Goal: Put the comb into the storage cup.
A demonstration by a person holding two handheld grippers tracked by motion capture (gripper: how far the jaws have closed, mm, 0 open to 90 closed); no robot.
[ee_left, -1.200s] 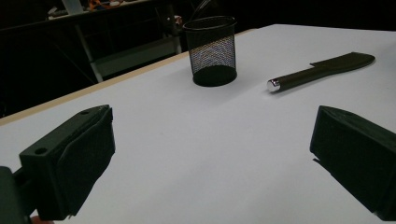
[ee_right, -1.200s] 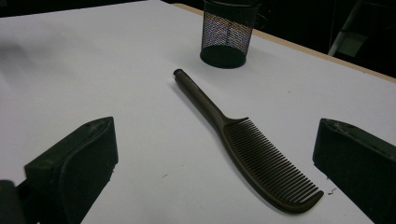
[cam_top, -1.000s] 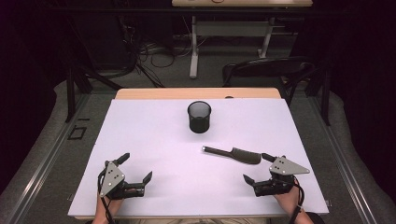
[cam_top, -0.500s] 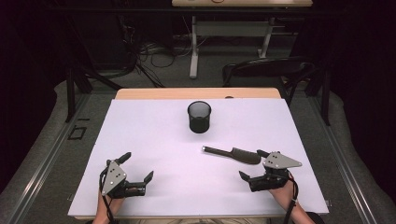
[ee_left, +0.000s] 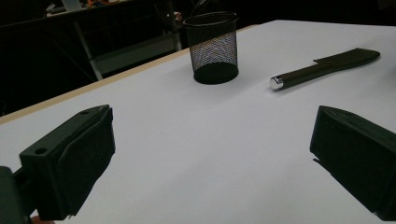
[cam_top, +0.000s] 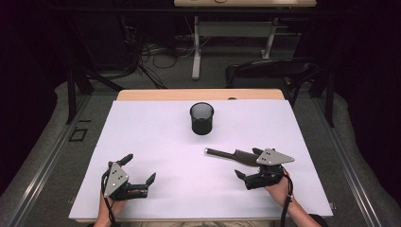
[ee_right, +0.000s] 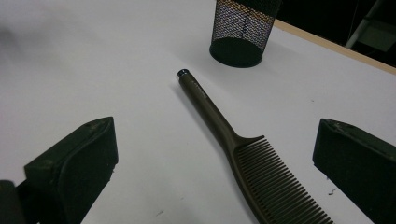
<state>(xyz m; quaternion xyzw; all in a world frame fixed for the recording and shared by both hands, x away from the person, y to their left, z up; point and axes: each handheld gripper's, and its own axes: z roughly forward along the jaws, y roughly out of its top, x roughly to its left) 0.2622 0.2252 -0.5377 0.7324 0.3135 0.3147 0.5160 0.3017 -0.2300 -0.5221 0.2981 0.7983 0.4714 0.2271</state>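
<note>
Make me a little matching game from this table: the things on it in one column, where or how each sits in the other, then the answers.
1. comb
2. mesh cup
3. left gripper
4. right gripper

a. upright, far middle of the table
b. open, right over the comb
c. lying flat, handle toward the cup
d. open, near left, nothing between its jaws

Pairs: 1-c, 2-a, 3-d, 4-b

Lab or recording studio. White-covered table [cam_top: 142, 142] with wooden edge, dark surround. Tangled cables [cam_top: 142, 52] on grey carpet behind, metal-legged bench [cam_top: 236, 28] at back, black chair [cam_top: 269, 71] beyond table, floor rails [cam_top: 42, 165] along both sides.
</note>
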